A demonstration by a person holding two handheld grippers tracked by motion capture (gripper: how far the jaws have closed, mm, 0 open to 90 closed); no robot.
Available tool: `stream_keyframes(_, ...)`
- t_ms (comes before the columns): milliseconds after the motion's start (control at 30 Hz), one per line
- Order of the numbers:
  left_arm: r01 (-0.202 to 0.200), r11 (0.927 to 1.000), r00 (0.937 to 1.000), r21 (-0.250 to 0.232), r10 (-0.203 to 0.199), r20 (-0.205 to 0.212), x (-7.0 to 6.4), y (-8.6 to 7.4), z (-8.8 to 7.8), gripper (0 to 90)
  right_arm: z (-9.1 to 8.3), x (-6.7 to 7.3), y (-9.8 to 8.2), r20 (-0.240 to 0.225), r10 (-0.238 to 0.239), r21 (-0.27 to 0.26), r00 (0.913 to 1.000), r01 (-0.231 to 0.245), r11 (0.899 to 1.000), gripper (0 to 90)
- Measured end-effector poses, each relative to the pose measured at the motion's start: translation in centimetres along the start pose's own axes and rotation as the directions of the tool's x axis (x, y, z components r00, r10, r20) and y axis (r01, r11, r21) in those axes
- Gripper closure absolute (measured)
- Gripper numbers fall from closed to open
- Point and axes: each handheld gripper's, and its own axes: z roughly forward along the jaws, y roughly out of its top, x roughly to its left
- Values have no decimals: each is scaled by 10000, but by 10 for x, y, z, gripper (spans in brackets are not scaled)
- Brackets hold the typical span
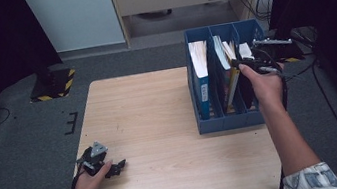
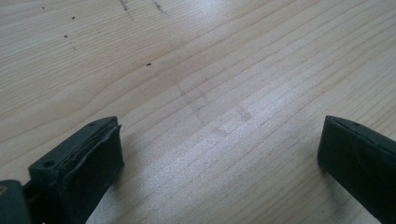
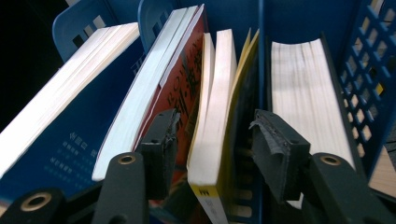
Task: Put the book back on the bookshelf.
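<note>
Grey carpet floor [image 1: 22, 146], pale wall [image 1: 74, 17]

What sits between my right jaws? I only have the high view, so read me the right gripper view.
Observer: The right gripper straddles a yellow-covered book with its jaws open, not clamping it.
Operator: Tell me what stands beside that book.
Observer: In that view a red-covered book leans at its left. At its right, a blue divider wall separates it from a thick book.
Operator: Now report the left jaws.
Observer: The left gripper is open over the bare table, with nothing between its jaws.
</note>
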Motion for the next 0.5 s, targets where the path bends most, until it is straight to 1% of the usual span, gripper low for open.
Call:
stream_keyframes(167,-39,10000,10000,43,39,-8,0,0,0,0,-11,-2,-7,-95,-33,-46,9999,32,10000,456)
stream_keyframes(333,-38,10000,10000,44,38,-9,0,0,0,0,-20,0,-16,-185,-271,-5,9995,271,9996,416)
stream_keyframes(500,-31,10000,10000,44,31,-15,0,0,0,0,-22,3,-21,-245,-594,70,9979,596,9982,378)
